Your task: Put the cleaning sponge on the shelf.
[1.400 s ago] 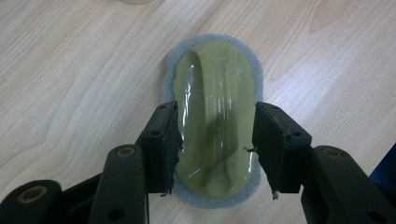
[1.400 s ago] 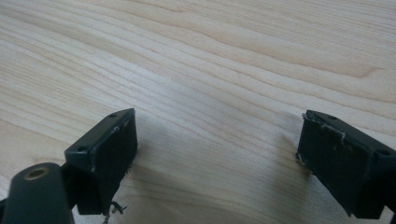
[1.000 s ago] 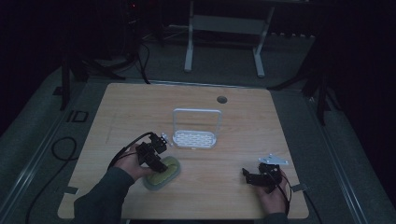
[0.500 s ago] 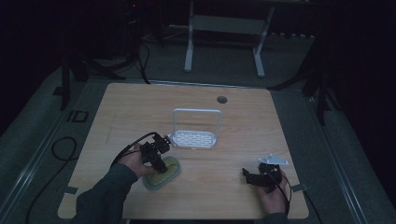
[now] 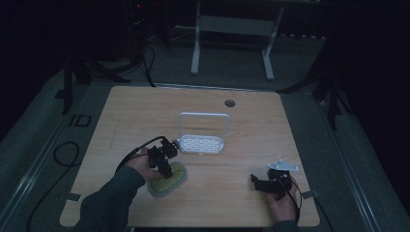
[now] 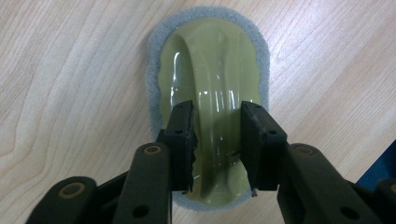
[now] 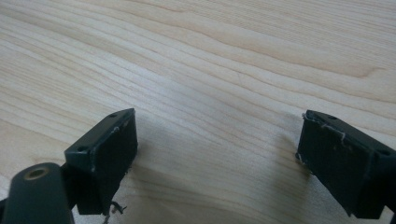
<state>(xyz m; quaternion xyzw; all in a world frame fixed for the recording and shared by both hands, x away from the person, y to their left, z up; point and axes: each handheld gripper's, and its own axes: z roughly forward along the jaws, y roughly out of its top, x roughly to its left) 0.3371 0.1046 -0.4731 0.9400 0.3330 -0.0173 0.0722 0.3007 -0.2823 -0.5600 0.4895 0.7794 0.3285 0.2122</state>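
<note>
In the left gripper view, the jaws cover the lower part of the scrubber's (image 6: 212, 93) handle. In the high view's lower left, hand and gripper (image 5: 162, 162) hide the scrubber's left edge.

Scrubber pad (image 5: 167, 180) lies flat on worktop (image 5: 145, 111), near-left area. Left gripper (image 5: 165, 166) sits on top of it, jaws straddling its raised centre handle (image 6: 215, 102). Small rack (image 5: 201, 143) stands just behind and right of the pad, mid-worktop. Right gripper (image 5: 258, 182) rests near the near-right corner, well apart from both. Grommet hole (image 5: 229, 103) behind the rack, toward the far edge.
</note>
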